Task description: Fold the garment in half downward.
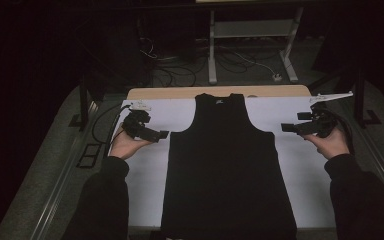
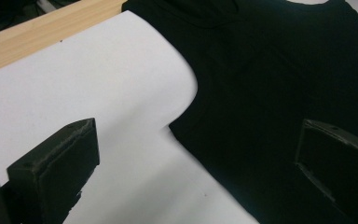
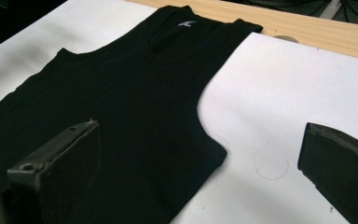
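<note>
A black vest (image 1: 227,170) lies flat, neck far, mid-table on a white sheet (image 1: 305,170) over a wooden top (image 1: 180,93). The 2 grippers, left (image 1: 163,134) and right (image 1: 286,128), hang beside its armholes, jaws apart, holding nothing. Beyond: dark floor, cables (image 1: 170,75), a grey frame (image 1: 250,30).

room dark | grey carpet floor (image 1: 45,165) | white metal frame (image 1: 252,30) | floor cables (image 1: 180,70)

A white sheet (image 1: 305,170) covers the wooden table (image 1: 180,93); beyond it, cables (image 1: 175,70) and a grey stand (image 1: 250,30).
</note>
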`<state>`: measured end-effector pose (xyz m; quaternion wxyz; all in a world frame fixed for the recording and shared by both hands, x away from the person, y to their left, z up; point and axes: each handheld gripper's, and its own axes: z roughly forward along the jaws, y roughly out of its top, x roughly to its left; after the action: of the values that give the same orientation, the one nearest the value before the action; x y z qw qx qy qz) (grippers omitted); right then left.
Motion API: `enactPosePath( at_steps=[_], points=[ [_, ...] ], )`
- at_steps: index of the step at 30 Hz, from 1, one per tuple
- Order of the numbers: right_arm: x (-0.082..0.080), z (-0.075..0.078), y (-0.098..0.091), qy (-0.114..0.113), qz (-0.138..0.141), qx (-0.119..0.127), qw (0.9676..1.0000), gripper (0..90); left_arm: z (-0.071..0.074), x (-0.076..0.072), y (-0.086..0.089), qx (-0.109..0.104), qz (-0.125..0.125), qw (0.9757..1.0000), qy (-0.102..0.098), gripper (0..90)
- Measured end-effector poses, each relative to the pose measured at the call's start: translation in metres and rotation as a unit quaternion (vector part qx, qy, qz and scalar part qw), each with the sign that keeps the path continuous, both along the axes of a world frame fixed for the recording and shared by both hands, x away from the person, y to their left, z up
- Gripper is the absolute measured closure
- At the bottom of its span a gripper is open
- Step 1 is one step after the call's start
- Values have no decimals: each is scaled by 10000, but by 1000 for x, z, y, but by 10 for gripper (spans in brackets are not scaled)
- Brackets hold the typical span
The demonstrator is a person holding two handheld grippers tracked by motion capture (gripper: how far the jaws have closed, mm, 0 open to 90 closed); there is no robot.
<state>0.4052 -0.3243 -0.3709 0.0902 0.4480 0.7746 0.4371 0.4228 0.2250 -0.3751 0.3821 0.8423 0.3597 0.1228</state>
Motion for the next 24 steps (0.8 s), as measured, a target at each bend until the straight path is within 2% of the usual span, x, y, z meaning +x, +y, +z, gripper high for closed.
enactPosePath(
  at_steps=[5,13,24],
  points=[
    [5,-5,1,36,-7,27,10000,0,-7,5,-1,53,18,9999,95,0],
    [12,-15,1,136,-49,20,9999,0,-16,11,-2,4,81,9998,201,0],
    [21,-28,10,259,-17,-36,9997,0,-28,16,-7,26,29,9994,339,0]
  ],
)
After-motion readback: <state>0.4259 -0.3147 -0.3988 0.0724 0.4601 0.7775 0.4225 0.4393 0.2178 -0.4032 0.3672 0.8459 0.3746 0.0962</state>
